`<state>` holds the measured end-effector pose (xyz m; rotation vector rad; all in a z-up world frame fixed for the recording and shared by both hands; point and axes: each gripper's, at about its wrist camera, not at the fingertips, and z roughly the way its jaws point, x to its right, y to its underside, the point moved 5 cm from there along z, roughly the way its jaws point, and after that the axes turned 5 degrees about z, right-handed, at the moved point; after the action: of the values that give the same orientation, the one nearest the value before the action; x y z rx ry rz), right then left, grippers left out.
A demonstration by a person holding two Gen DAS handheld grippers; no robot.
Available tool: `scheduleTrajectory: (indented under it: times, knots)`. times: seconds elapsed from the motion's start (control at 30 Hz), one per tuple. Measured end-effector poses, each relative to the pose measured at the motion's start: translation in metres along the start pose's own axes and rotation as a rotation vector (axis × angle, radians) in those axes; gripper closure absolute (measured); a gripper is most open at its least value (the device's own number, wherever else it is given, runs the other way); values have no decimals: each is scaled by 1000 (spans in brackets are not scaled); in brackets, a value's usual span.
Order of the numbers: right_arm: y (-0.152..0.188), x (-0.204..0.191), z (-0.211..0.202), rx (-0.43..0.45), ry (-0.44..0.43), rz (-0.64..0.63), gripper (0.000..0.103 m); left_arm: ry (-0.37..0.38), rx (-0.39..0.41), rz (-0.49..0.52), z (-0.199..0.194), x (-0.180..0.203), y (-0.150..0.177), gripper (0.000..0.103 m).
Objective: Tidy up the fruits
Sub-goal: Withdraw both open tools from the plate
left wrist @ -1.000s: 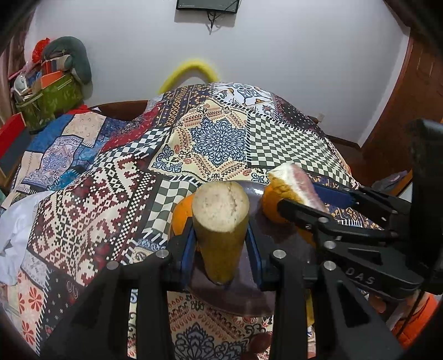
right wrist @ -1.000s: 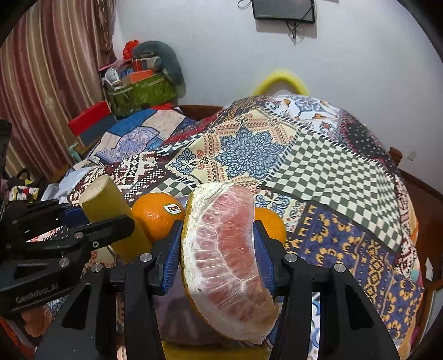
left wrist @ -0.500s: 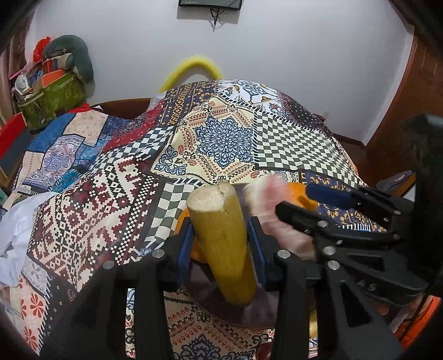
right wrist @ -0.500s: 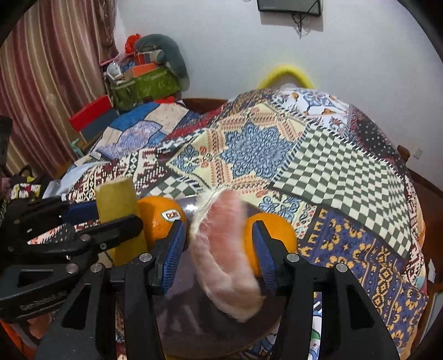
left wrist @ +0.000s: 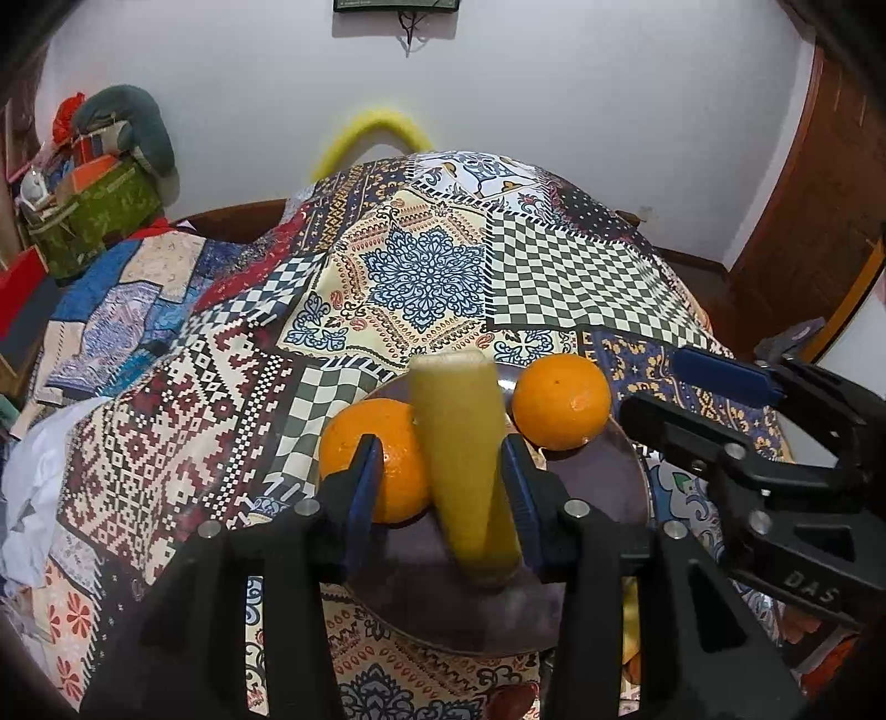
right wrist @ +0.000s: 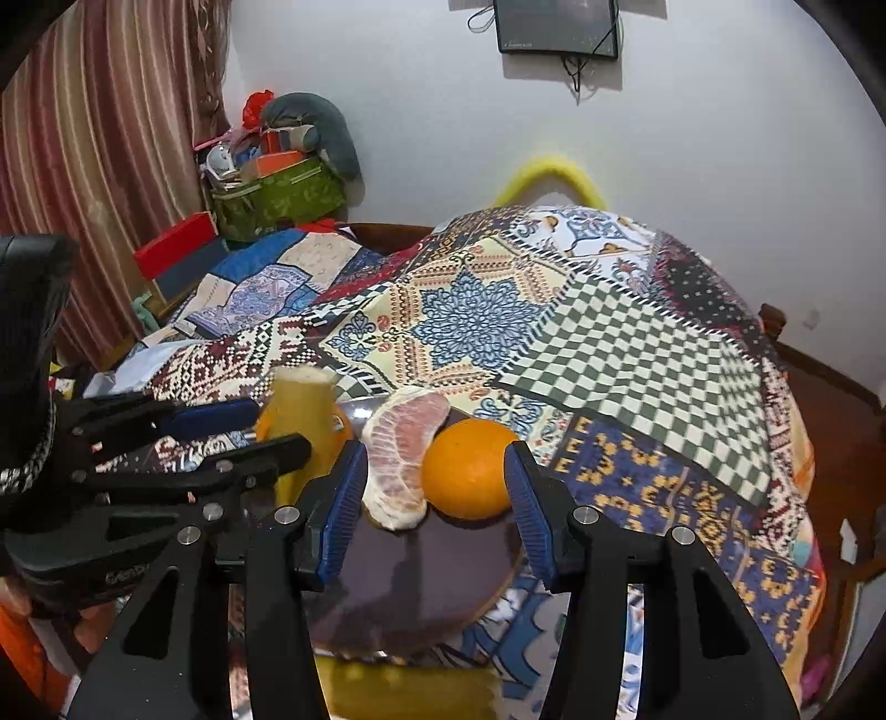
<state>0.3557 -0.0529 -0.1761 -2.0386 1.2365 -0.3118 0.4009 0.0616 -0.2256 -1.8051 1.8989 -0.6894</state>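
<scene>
Gaping wide, both hand-held grippers, left (left wrist: 443,487) and right (right wrist: 434,487), hold nothing over plate (right wrist: 421,587).

A patchwork quilt (left wrist: 432,277) covers a mounded bed beneath a white wall (right wrist: 692,138). A dark screen (right wrist: 556,25) hangs high on it. Far left: striped curtain (right wrist: 99,138), a green basket (right wrist: 277,199) of clutter. Right: brown wooden door (left wrist: 819,183).

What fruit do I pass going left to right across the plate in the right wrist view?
Yellow-green fruit piece between the left gripper's fingers → pomelo wedge → orange, all on the dark plate. A second orange behind the yellow piece is mostly hidden, so I skip it.
</scene>
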Motion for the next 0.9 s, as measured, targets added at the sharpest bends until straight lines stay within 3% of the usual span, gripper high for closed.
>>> scheduleTrajectory:
  times: [0.63,0.9]
  knots:
    - [35,2,-54,15,45,11,55,-42,47,-31,-77,-9,27,59]
    - [61,-4,-75,1,58,20,46,-56,35,-51,-101,-14,58,58]
